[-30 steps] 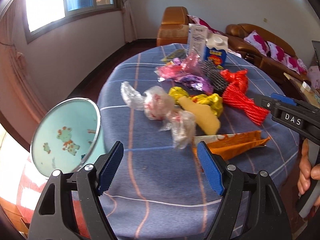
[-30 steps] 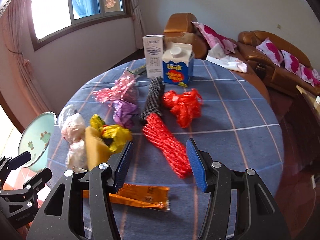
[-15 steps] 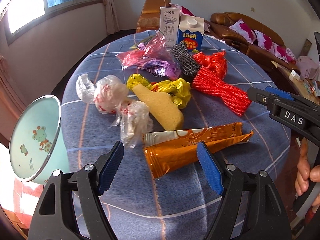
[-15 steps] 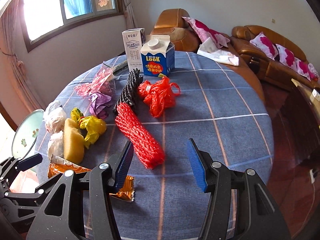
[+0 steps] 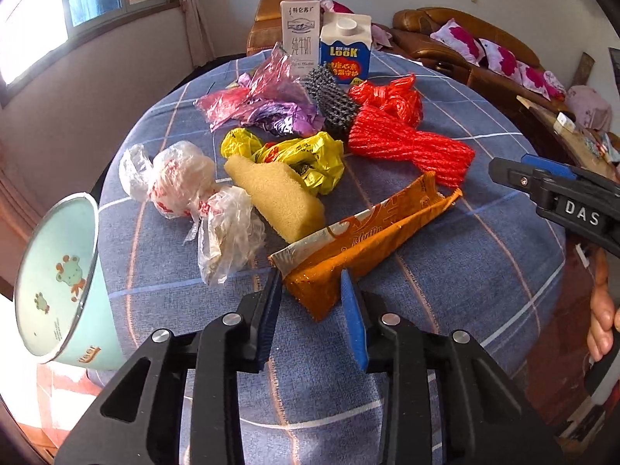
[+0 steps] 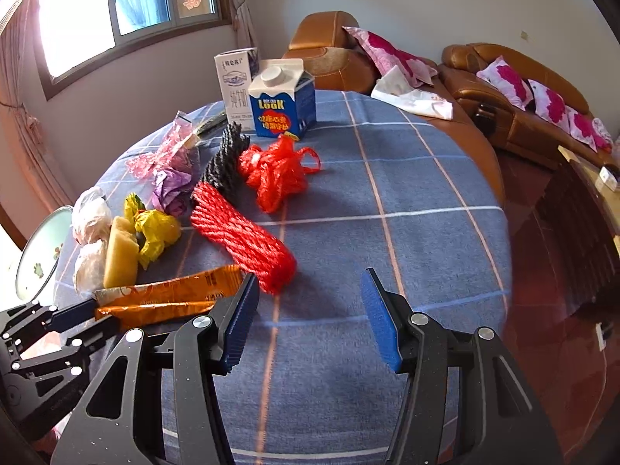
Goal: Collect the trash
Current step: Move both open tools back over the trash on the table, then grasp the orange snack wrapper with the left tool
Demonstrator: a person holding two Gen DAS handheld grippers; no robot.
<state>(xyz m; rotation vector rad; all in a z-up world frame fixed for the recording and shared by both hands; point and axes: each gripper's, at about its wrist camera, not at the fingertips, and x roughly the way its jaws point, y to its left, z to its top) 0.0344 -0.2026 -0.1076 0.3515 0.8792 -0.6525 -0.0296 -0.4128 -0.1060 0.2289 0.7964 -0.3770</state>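
Off to the left of the left gripper [image 5: 312, 312] a mint enamel cup [image 5: 58, 283] leans at the edge of the surface [image 5: 445, 302]. Its fingers [image 5: 271, 314] have narrowed around the near end of the orange wrapper [image 5: 364, 244], though whether they press it I cannot tell. Just beyond them lie a clear plastic bag [image 5: 193, 197] and a yellow sponge [image 5: 277, 195]. The right gripper [image 6: 310, 317] hangs with fingers spread wide, the red mesh roll [image 6: 242, 236] just ahead of its left finger.

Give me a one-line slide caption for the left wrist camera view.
Left gripper closing around the near end of an orange snack wrapper amid trash on a blue checked tablecloth.
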